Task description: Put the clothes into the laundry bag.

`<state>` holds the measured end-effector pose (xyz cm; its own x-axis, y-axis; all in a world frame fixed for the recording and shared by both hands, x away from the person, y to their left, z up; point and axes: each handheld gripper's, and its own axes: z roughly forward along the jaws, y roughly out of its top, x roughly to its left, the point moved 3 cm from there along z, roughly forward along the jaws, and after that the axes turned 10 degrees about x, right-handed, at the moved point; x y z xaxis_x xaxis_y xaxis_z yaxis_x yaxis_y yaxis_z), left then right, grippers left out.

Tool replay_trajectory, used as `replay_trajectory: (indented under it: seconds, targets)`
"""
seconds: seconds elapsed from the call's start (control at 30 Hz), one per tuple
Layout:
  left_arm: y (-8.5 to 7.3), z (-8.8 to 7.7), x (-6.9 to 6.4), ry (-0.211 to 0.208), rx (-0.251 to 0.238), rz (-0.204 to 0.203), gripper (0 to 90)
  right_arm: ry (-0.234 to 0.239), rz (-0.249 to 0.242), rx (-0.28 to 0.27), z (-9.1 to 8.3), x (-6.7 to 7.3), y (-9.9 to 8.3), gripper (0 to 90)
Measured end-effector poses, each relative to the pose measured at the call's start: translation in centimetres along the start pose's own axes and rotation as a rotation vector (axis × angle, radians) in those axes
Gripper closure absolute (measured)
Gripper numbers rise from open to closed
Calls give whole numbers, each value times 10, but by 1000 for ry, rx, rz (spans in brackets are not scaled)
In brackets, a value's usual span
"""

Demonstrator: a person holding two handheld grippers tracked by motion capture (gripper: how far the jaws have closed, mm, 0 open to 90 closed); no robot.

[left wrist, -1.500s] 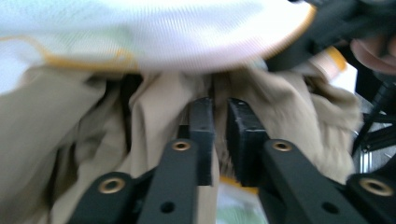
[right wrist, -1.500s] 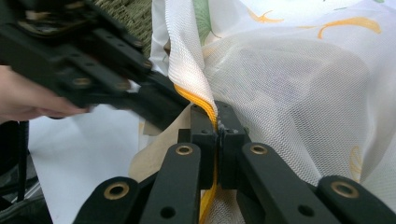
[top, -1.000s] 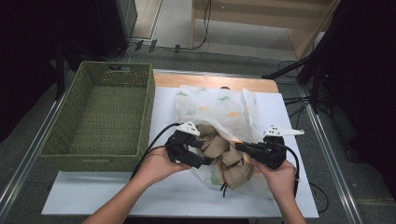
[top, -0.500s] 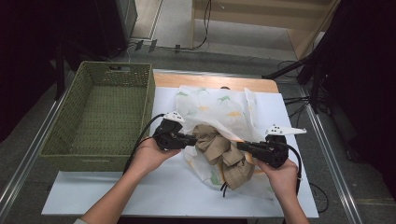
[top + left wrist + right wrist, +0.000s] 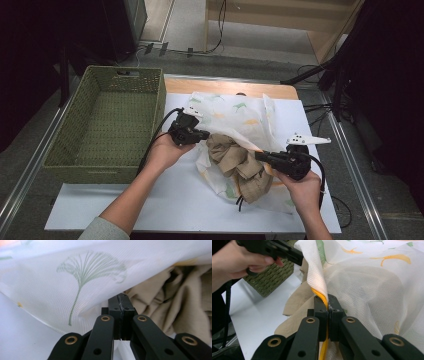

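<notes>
Tabletop (image 5: pixel 165 200): bears my mesh bag (image 5: pixel 235 112) beside basket (image 5: pixel 107 125). Tan cloth (image 5: pixel 235 160) sits half inside the bag mouth. My left hand-held gripper (image 5: pixel 120 302) has just clamped on mesh; right hand-held gripper (image 5: pixel 328 305) is clamped on the yellow hem. Risk: thin mesh slips free and the cloth spills.

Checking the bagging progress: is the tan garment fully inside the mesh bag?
No. The tan garment bulges out of the mesh bag, its folds bare between both grippers.

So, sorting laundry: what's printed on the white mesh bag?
Green and orange ginkgo leaves on mesh bag; left gripper view.
</notes>
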<state>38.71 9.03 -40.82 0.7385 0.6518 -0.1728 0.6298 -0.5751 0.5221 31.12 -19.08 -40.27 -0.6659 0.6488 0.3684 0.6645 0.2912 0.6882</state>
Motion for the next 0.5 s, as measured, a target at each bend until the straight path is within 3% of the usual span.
replay_trajectory:
  seconds: [0.17,0.33,0.5]
  targets:
    - [1,20,-13,-14,31,56,900,-3,-6,-6,-2,2,1,886]
    - [1,35,-26,-60,28,86,900,-8,1,-13,-4,2,0,887]
    - [3,45,-43,-77,13,121,900,-11,7,-18,-5,2,0,887]
